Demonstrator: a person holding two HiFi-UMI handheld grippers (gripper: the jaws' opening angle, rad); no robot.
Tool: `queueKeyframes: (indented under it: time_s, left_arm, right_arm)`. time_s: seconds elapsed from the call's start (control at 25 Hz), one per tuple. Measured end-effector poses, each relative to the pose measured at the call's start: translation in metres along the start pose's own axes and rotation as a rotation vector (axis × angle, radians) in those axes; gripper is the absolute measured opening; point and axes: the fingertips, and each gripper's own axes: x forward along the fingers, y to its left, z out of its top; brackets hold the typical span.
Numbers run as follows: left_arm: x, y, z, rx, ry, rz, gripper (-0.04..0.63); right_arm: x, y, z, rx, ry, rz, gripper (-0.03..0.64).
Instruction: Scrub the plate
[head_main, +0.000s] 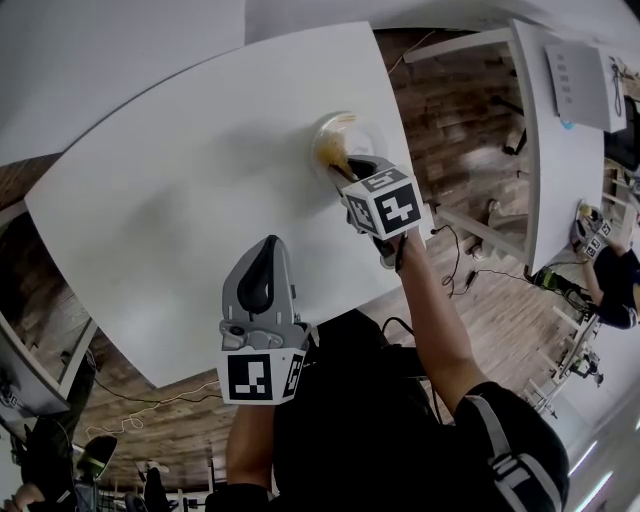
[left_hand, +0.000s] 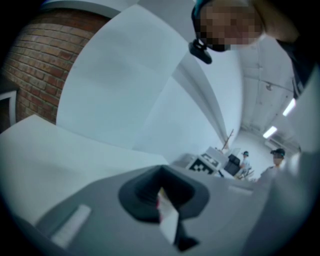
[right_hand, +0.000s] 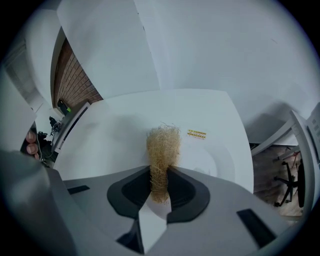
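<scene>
A white plate (head_main: 326, 128) lies on the white table (head_main: 180, 200) near its far right edge. My right gripper (head_main: 347, 170) is over the plate, shut on a tan fibrous scrubber (head_main: 336, 151) whose tip rests on or just above it. In the right gripper view the scrubber (right_hand: 162, 147) stands pinched between the dark pads of the gripper (right_hand: 160, 186), with the plate (right_hand: 207, 160) right behind it. My left gripper (head_main: 264, 252) is held near my body over the table's front edge, away from the plate. Seen in its own view, that gripper (left_hand: 161, 194) has its jaws together, nothing between them.
A small yellow label (right_hand: 196, 133) lies on the table beyond the plate. A second white table (head_main: 548, 130) with a paper on it stands at the right, across a strip of wooden floor with cables. A person (head_main: 612, 285) sits at the far right.
</scene>
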Motion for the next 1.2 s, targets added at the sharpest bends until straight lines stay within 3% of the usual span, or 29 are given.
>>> queueKeyframes:
  time_s: [0.64, 1.2]
  left_arm:
    - [0.009, -0.023, -0.007, 0.014, 0.006, -0.03, -0.003]
    - [0.016, -0.028, -0.005, 0.015, 0.008, -0.056, -0.003]
  right_arm:
    - [-0.015, -0.019, -0.032, -0.006, 0.039, -0.019, 0.074]
    - [-0.013, -0.05, -0.02, 0.047, 0.049, -0.039, 0.074]
